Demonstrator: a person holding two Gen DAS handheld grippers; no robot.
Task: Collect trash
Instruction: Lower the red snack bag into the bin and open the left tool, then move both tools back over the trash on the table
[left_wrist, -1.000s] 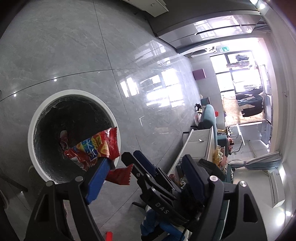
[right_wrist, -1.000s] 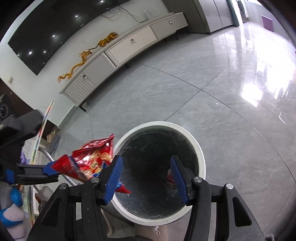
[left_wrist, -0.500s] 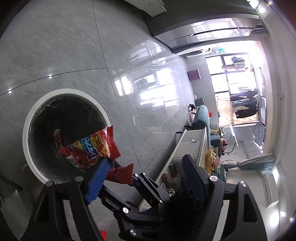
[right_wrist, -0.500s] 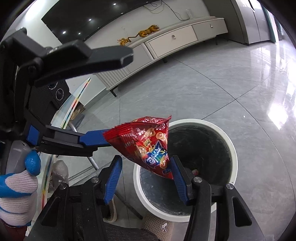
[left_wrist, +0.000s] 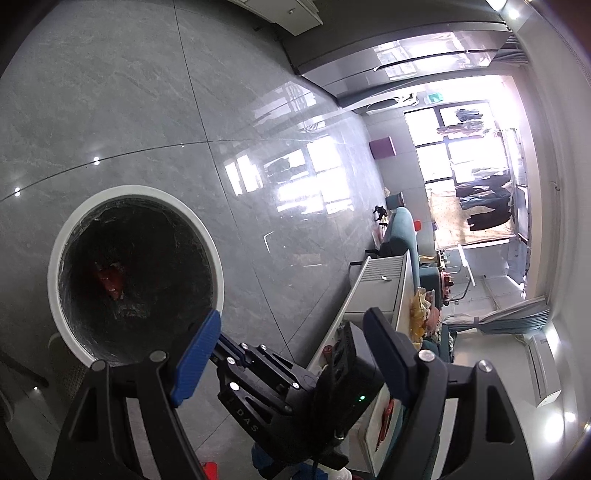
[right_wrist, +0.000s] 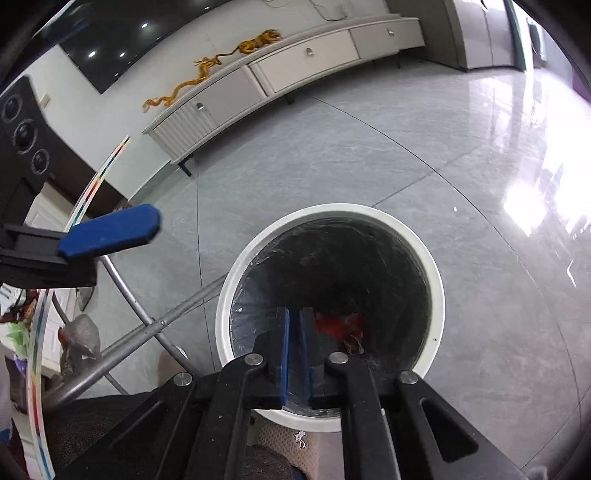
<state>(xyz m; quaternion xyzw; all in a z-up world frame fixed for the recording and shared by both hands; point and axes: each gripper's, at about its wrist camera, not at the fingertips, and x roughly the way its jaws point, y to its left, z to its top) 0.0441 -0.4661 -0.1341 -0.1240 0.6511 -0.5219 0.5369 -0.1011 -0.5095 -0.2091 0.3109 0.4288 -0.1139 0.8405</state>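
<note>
1. The only writing I can read is "DAS", in pale letters on the black body of my right hand-held gripper (left_wrist: 221, 341), seen from the left wrist view; the print on the red crumpled snack wrapper (right_wrist: 338, 325) is too small and dark to make out.
2. That wrapper lies at the bottom of the round white bin with a black liner (right_wrist: 436, 280), which stands on the glossy grey tiled floor (right_wrist: 369, 155).
3. My right hand-held gripper (right_wrist: 294, 354) points steeply down over the near rim of the bin. Its blue pads (right_wrist: 283, 354) are drawn together with only a thin slit between them and nothing in it.
4. My left hand-held gripper (left_wrist: 291, 354) tilts down more gently, beside the bin rather than over it. Its blue pads (left_wrist: 195, 358) stand wide apart and empty, with the right tool's body crossing the gap between them.
5. In the right wrist view one blue finger (right_wrist: 110, 230) of the left tool reaches in from the left edge, well clear of the bin rim.
6. Crossed grey metal legs (right_wrist: 147, 325) stand just left of the bin, and a glass bench edge with a coloured strip (right_wrist: 92, 184) curves past them.
7. Beyond the bin the floor lies open as far as a long white low cabinet (right_wrist: 295, 66) by the wall.
</note>
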